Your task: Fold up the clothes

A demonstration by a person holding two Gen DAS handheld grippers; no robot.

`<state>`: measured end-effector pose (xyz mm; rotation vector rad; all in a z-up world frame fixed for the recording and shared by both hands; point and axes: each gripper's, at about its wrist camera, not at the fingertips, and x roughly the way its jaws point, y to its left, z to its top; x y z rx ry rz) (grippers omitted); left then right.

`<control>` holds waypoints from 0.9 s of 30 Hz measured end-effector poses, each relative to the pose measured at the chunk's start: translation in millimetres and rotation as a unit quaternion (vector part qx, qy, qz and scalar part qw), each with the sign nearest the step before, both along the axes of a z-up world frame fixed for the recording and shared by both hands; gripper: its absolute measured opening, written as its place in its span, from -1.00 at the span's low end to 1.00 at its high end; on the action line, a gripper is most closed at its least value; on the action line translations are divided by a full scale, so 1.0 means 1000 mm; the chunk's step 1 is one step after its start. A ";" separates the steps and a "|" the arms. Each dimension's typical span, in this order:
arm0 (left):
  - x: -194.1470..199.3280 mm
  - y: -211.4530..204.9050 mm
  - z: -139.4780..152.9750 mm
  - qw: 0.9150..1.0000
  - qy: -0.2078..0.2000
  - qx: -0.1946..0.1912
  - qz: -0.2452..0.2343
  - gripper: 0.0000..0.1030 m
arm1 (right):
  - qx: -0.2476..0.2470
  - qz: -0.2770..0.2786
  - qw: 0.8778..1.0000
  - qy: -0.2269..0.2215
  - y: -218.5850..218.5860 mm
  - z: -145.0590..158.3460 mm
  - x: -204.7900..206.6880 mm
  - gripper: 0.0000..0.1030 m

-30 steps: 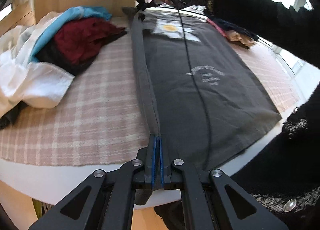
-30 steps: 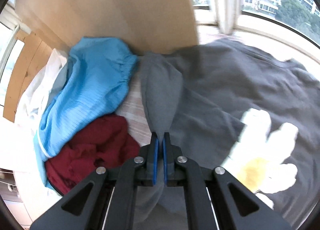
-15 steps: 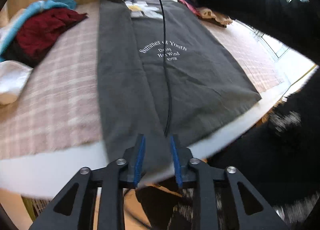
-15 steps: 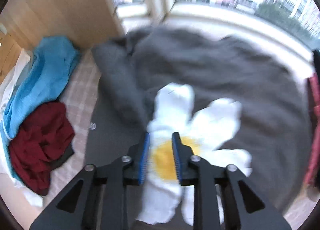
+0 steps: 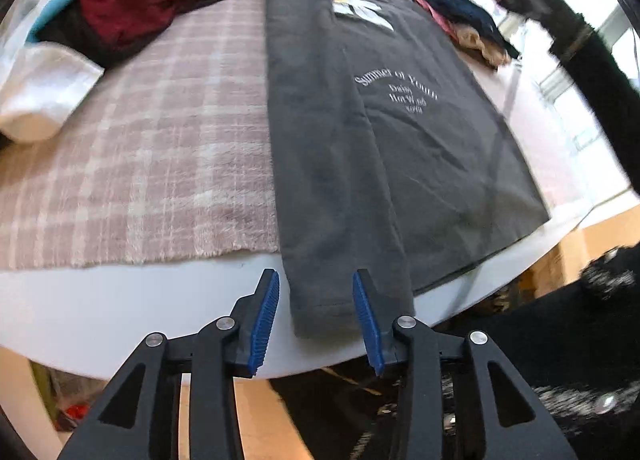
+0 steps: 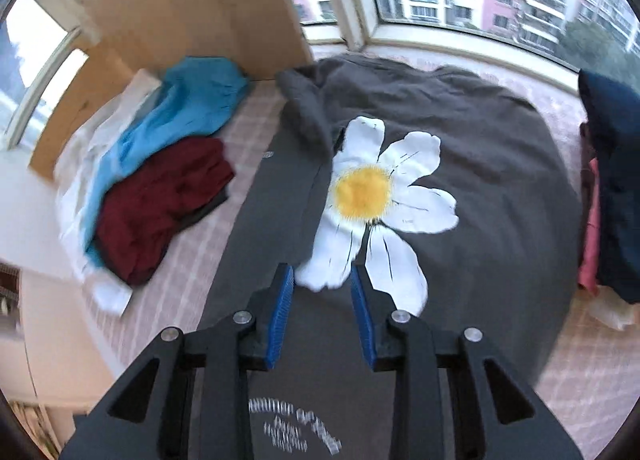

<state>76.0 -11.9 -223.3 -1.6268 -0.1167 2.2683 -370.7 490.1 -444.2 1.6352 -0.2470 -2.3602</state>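
The dark grey T-shirt (image 5: 400,131) is lying flat along the plaid cloth (image 5: 152,147), running from the top centre of the left wrist view down to the lower centre, where its folded hem is drooping over the white table edge (image 5: 120,300). The left gripper (image 5: 316,316) is hovering there with its jaws spread; they have just been opening, and the hem is sitting between the blue pads without being pressed. To the left of the shirt, bare plaid is offering open room up to the pile in the upper left.

In the right wrist view the right gripper (image 6: 322,308) is also standing apart, empty, above the daisy print (image 6: 376,195) (one flower, yellow centre). No containers are showing. Left of the shirt, three garments are heaped: blue (image 6: 188,111), maroon (image 6: 160,203), white (image 6: 80,163). A navy garment (image 6: 612,179) is lying at the right edge.
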 end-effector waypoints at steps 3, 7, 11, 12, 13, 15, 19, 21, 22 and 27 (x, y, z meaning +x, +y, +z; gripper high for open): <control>0.008 0.018 0.010 1.000 0.011 -0.011 -0.009 -0.28 | 0.003 0.009 1.000 0.015 -0.004 0.002 0.000 -0.38; 0.014 0.055 0.013 0.999 0.027 -0.011 -0.031 -0.23 | -0.015 0.003 1.000 0.016 -0.014 -0.016 -0.028 -0.38; 0.004 0.073 -0.002 0.999 0.017 -0.019 -0.028 -0.23 | -0.022 -0.014 1.000 0.015 -0.024 -0.034 -0.075 -0.38; 0.002 0.075 -0.005 0.999 0.015 -0.020 -0.025 -0.23 | -0.016 -0.013 1.000 0.015 -0.028 -0.038 -0.087 -0.38; 0.001 0.077 -0.007 0.999 0.016 -0.030 -0.022 -0.23 | -0.006 -0.012 1.000 0.016 -0.032 -0.043 -0.097 -0.38; -0.002 0.079 -0.007 0.999 0.014 -0.033 -0.017 -0.25 | 0.019 -0.006 0.999 0.025 -0.042 -0.049 -0.117 -0.38; -0.004 0.079 -0.007 1.000 0.007 -0.025 -0.010 -0.28 | 0.030 0.014 0.999 0.041 -0.060 -0.055 -0.157 -0.38; -0.006 0.077 -0.006 1.000 0.003 -0.014 -0.005 -0.28 | 0.048 0.027 0.997 0.053 -0.072 -0.054 -0.175 -0.31; -0.007 0.075 -0.006 1.000 -0.002 -0.008 -0.001 -0.28 | 0.063 0.033 0.996 0.055 -0.078 -0.055 -0.182 -0.27; -0.011 0.070 -0.006 1.000 -0.012 0.003 0.005 -0.28 | 0.122 0.066 0.989 0.045 -0.109 -0.067 -0.211 -0.24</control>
